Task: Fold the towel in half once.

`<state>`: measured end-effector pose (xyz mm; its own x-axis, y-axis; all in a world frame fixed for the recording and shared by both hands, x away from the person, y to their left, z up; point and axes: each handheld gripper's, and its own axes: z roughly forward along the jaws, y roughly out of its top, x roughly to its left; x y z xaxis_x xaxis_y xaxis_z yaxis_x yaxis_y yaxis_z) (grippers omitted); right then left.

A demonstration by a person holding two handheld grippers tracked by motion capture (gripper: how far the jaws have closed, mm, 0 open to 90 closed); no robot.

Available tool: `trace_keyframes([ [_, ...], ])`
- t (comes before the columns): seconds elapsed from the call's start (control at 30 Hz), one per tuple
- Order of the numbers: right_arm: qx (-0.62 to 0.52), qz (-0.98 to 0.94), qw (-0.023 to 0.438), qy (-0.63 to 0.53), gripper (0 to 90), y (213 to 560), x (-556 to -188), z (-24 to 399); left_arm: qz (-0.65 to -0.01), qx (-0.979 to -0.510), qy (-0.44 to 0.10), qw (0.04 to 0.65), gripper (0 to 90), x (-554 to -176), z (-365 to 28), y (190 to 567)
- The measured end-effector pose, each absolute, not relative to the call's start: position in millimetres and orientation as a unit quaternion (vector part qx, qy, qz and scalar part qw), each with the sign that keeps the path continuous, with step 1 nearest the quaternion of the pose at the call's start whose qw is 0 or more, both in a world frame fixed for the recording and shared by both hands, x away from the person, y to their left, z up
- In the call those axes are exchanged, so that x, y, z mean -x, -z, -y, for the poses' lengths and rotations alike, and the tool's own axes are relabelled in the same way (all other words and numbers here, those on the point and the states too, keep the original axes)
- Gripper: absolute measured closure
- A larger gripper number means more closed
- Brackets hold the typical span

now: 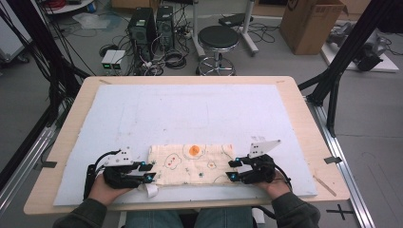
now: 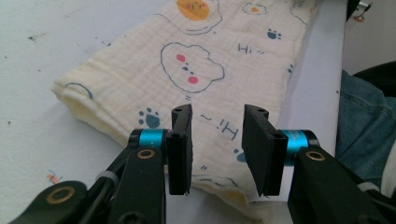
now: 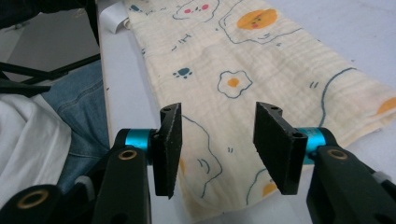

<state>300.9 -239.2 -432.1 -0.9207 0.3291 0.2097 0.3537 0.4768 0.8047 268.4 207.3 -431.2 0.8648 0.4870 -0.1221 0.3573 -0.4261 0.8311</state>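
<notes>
A cream cloth (image 1: 192, 165) printed with clouds, fried eggs and paw marks lies folded into a long strip near the front edge of the white mat (image 1: 190, 109). My left gripper (image 1: 150, 172) is at the strip's left end, open. In the left gripper view the cloth (image 2: 196, 70) runs away under my gripper (image 2: 217, 140), whose pads stand apart above the fabric without pinching it. At the strip's right end my right gripper (image 1: 231, 170) is open too. In the right gripper view the cloth (image 3: 243, 70) lies beneath the gripper (image 3: 217, 140), with nothing clamped.
The mat covers a wooden table (image 1: 304, 118). A small white tag (image 1: 151, 190) sticks out at the cloth's near left corner. Beyond the table stand a stool (image 1: 217, 40), computer towers (image 1: 152, 28) and a cardboard box (image 1: 311, 23). My jeans (image 2: 364, 121) are just off the front edge.
</notes>
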Motion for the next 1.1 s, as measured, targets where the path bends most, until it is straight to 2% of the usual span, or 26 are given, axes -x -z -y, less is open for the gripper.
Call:
trace_keyframes([
  [0.4,0.215,0.854,0.001,0.474,43.4,429.9,-305.3,237.0,-0.260,-0.834,-0.072,0.482,57.7,-271.2,-207.7,430.3],
  [0.77,0.230,0.854,-0.019,0.467,35.0,427.9,-310.2,234.2,-0.276,-0.826,-0.077,0.486,48.9,-275.1,-206.7,429.2],
  [1.1,0.230,0.854,-0.022,0.466,34.0,426.2,-309.9,233.1,-0.278,-0.825,-0.080,0.486,47.4,-275.3,-206.3,428.9],
])
